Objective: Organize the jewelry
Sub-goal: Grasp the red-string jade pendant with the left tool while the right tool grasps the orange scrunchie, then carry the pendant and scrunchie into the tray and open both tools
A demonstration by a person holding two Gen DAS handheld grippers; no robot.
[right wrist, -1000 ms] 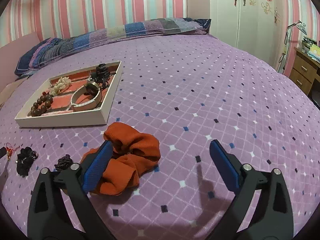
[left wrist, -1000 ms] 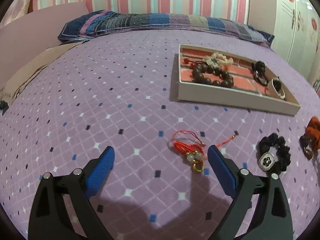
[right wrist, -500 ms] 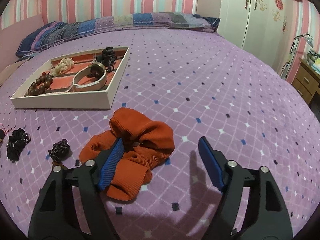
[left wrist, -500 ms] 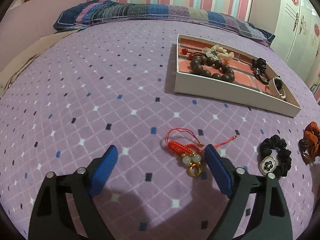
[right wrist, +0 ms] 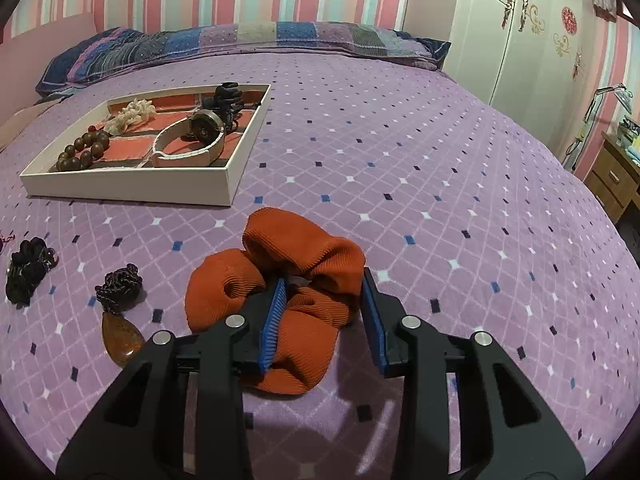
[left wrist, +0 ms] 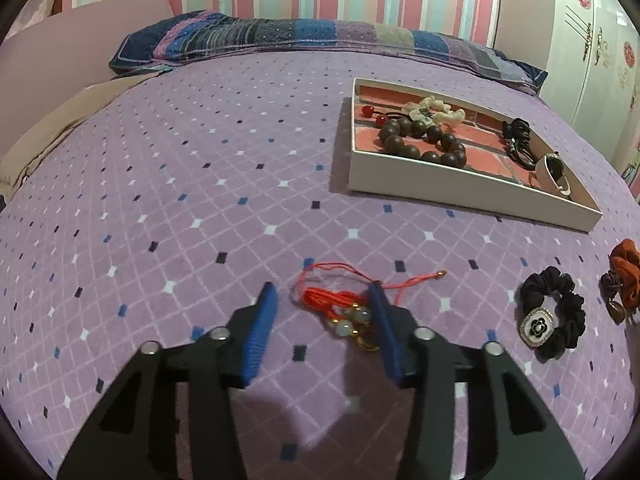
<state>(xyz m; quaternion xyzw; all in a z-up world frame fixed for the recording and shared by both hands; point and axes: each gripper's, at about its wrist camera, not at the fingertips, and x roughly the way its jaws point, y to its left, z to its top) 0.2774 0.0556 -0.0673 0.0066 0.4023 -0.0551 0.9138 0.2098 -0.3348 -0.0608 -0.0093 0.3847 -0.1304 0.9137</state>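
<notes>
While both grippers are hanging open over the bedspread (left wrist: 200, 184), the left gripper (left wrist: 322, 300) is straddling the red bracelet (left wrist: 340, 302) and the right gripper (right wrist: 324, 290) the scrunchie (right wrist: 288, 248); each should be pinching centrally before lifting toward the tray (right wrist: 132, 189).

Left wrist view: the right blue finger (left wrist: 385, 332) covers part of the red cord bracelet (left wrist: 336, 300), so can't tell if it's touching the beads. Far off to the right of the fingers, the orange scrunchie (left wrist: 626, 276) is cut off by the frame edge.

Right wrist view: the scrunchie's (right wrist: 280, 280) near part hides behind the left finger (right wrist: 273, 326). Way left of it, a red cord (right wrist: 5, 237) is clipped by the edge.
</notes>
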